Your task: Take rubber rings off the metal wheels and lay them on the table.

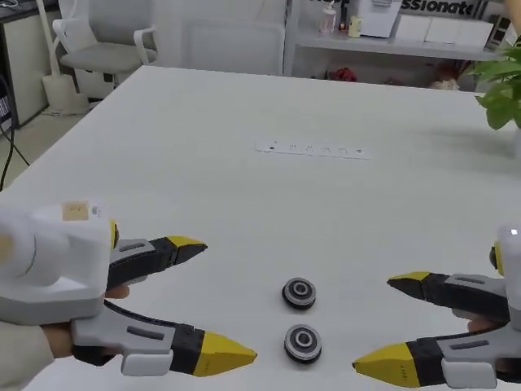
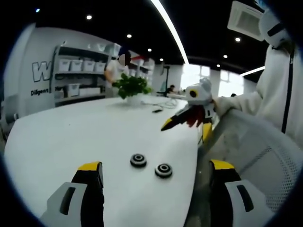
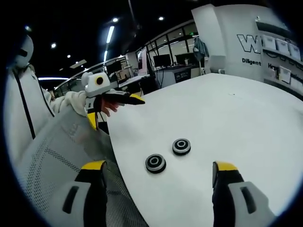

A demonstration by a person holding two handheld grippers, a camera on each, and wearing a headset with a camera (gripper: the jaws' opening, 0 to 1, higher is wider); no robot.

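Note:
Two small metal wheels with black rubber rings lie flat on the white table near its front edge: the farther wheel point(image 1: 299, 293) point(image 2: 138, 160) point(image 3: 181, 146) and the nearer wheel point(image 1: 303, 343) point(image 2: 164, 170) point(image 3: 155, 163). My left gripper point(image 1: 217, 300) point(image 2: 156, 166) point(image 3: 116, 110) is open at the left of them, its yellow-tipped jaws pointing right. On their right my right gripper point(image 1: 378, 322) point(image 3: 158, 166) point(image 2: 185, 126) is open too, jaws pointing left. Neither gripper touches a wheel and nothing sits between the jaws.
A white power strip point(image 1: 313, 149) lies on the table's middle. A green potted plant point(image 1: 501, 85) point(image 2: 131, 88) stands at the far right edge. A white chair point(image 1: 106, 45) and shelves point(image 1: 391, 37) stand beyond the table. The person's white sleeve point(image 2: 274, 94) and a mesh chair back point(image 3: 52, 156) are close by.

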